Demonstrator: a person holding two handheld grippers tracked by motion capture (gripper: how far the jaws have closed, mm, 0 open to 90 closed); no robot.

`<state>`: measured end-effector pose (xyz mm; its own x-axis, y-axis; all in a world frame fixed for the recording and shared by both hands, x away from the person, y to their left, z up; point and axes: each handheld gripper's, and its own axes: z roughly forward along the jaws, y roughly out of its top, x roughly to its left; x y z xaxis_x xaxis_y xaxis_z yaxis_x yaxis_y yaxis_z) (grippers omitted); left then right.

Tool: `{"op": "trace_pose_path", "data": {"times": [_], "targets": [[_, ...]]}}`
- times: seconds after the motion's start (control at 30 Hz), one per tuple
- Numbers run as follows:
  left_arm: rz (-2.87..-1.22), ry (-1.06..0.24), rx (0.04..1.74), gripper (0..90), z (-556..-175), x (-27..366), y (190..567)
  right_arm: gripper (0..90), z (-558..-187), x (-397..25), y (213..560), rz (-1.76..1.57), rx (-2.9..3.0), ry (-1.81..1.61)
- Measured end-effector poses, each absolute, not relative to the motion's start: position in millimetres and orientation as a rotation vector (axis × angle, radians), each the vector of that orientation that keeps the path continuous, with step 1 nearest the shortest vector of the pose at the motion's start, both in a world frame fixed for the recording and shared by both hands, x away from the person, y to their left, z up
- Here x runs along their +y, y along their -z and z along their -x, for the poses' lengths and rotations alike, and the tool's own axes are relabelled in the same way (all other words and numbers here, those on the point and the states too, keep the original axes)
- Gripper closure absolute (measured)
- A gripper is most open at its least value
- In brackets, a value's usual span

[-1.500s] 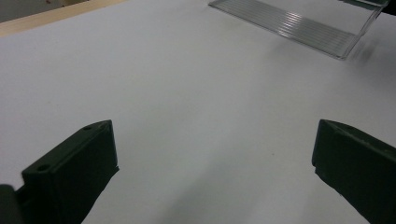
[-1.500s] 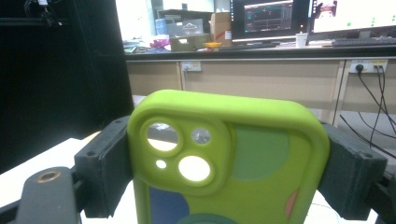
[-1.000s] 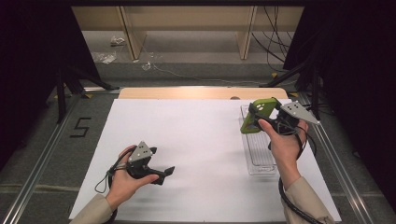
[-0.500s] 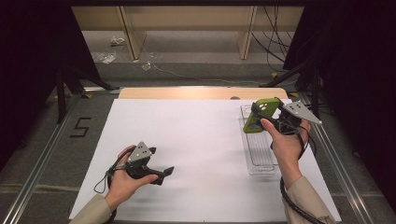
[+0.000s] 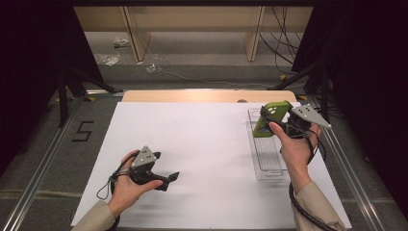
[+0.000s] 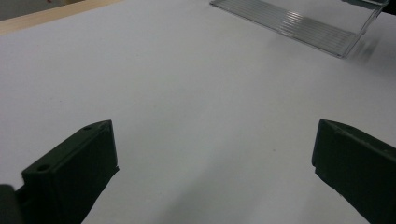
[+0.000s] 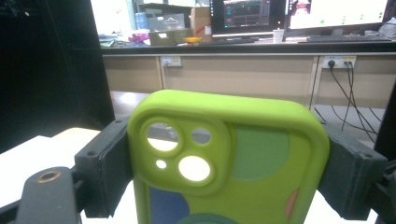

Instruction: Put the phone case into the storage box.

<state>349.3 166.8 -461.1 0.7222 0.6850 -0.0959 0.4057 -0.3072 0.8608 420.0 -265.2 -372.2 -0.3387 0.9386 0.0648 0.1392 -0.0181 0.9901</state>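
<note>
The left gripper (image 5: 171, 177) rests low over the white table sheet (image 5: 202, 144), jaws spread wide with nothing between them. Farther ahead, the right gripper (image 5: 269, 118) clamps a green phone case (image 7: 224, 158) by its two long edges, lifted above the clear plastic tray (image 5: 265, 159), which looks empty beneath it. Judging by this, the case is mid-carry; lowering it into the tray calls for tilting it flat first.

Black claws (image 5: 166, 179); beige sleeves (image 5: 315, 202).

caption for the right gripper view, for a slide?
Right gripper clamps a green phone case by its sides, camera cutouts facing the lens, desks and monitors behind.
</note>
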Motion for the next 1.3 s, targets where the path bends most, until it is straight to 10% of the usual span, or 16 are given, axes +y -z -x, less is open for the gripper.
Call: {"op": "trace_pose_path", "data": {"times": [1.3], "targets": [[-1.941,-0.351,0.838,0.0,-350.6,166.1,461.7,17.0,-428.6,-269.7,380.5,-1.165,1.561,-1.366]]}}
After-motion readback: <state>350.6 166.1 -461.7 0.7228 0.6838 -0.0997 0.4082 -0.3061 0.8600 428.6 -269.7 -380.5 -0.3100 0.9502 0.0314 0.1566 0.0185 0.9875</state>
